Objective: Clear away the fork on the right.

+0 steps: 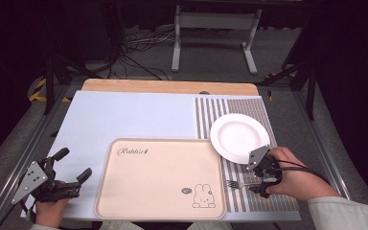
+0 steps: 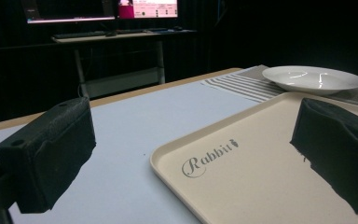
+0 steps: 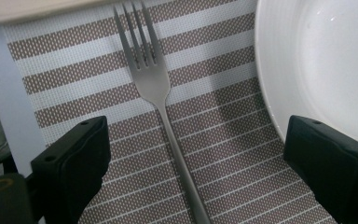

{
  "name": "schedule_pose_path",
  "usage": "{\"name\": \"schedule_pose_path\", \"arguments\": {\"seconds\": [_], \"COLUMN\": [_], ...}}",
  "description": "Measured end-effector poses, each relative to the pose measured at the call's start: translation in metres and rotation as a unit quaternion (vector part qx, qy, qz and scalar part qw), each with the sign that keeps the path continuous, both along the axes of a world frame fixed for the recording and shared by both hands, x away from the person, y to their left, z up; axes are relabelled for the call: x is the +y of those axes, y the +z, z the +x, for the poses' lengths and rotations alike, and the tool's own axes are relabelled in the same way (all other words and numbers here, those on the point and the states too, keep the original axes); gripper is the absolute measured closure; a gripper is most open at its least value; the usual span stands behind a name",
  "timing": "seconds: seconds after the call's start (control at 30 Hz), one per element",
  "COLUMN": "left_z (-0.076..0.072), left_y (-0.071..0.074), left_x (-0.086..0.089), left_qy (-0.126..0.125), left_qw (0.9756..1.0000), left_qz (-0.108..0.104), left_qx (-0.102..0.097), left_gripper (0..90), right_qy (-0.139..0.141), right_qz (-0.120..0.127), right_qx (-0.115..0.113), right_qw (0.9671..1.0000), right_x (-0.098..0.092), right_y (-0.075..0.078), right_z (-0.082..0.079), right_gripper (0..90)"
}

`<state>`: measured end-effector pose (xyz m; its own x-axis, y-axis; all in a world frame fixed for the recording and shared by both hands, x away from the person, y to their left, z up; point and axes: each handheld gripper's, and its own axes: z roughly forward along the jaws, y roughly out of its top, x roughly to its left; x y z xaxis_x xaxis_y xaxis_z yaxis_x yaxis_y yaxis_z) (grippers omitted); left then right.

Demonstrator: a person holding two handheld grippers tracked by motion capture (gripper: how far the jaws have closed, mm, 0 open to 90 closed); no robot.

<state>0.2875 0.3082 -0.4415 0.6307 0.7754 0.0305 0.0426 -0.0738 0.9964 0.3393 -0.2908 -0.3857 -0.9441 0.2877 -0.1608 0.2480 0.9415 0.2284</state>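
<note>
**On the striped mat, a fork between spread jaws**

At the table's left edge, the left gripper (image 1: 72, 165) hovers over the pale blue cloth (image 1: 124, 117) with its jaws spread wide and nothing between them; in the left gripper view they frame the corner of the beige tray (image 2: 242, 158). That tray sits mid-table, bare, its far end cut off in that view. Right of it lies the striped placemat (image 1: 211, 115), carrying the white plate (image 1: 239, 134). Just below the plate, the fork (image 3: 156, 98) lies flat on the mat, tines toward the tray. The right gripper (image 1: 261, 181) stands over the handle, jaws released and well clear on either side. From above, the hand (image 1: 294, 177) and gripper hide most of the handle, and its end is cut off in the right gripper view.
</note>
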Motion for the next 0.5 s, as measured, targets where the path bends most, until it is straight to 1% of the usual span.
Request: {"name": "schedule_pose_path", "arguments": {"seconds": [0.07,0.17,0.2,0.23,0.27,0.33,0.37,0.4,0.43,0.47,0.5], "left_z": [0.000,0.000,0.000,0.000,0.000,0.000,0.000,0.000,0.000,0.000,0.000], "left_y": [0.000,0.000,0.000,0.000,0.000,0.000,0.000,0.000,0.000,0.000,0.000], "left_x": [0.000,0.000,0.000,0.000,0.000,0.000,0.000,0.000,0.000,0.000,0.000], "left_qy": [0.000,0.000,0.000,0.001,0.001,0.000,0.000,0.000,0.000,0.000,0.001], "left_qw": [1.0000,1.0000,1.0000,1.0000,1.0000,1.0000,1.0000,1.0000,1.0000,1.0000,1.0000], "left_qz": [0.001,0.000,-0.001,-0.001,0.000,-0.001,-0.001,-0.001,-0.001,-0.001,-0.001], "left_qx": [0.000,0.001,0.000,0.000,0.000,0.000,0.001,0.001,0.001,0.000,0.000], "left_gripper": [0.3,0.3,0.2,0.2,0.3,0.3,0.3,0.3,0.3,0.3,0.3], "right_qy": [0.004,0.019,0.025,0.036,0.043,0.061,0.062,0.064,0.072,0.078,0.090], "right_qz": [-0.009,-0.016,-0.021,-0.025,-0.029,-0.035,-0.038,-0.039,-0.046,-0.050,-0.057], "right_qx": [0.006,0.015,0.014,0.018,0.020,0.022,0.023,0.029,0.035,0.038,0.036], "right_qw": [0.9999,0.9996,0.9994,0.9988,0.9984,0.9973,0.9971,0.9968,0.9957,0.9950,0.9937], "right_x": [0.001,0.002,0.003,0.004,0.004,0.005,0.006,0.006,0.006,0.006,0.006], "right_y": [-0.002,-0.006,-0.006,-0.007,-0.008,-0.010,-0.011,-0.012,-0.013,-0.015,-0.016], "right_z": [0.000,0.001,0.001,0.001,0.001,0.003,0.003,0.003,0.004,0.005,0.005], "right_gripper": [9.6,14.0,17.4,20.9,22.2,28.4,31.8,36.1,39.0,39.9,43.8]}}
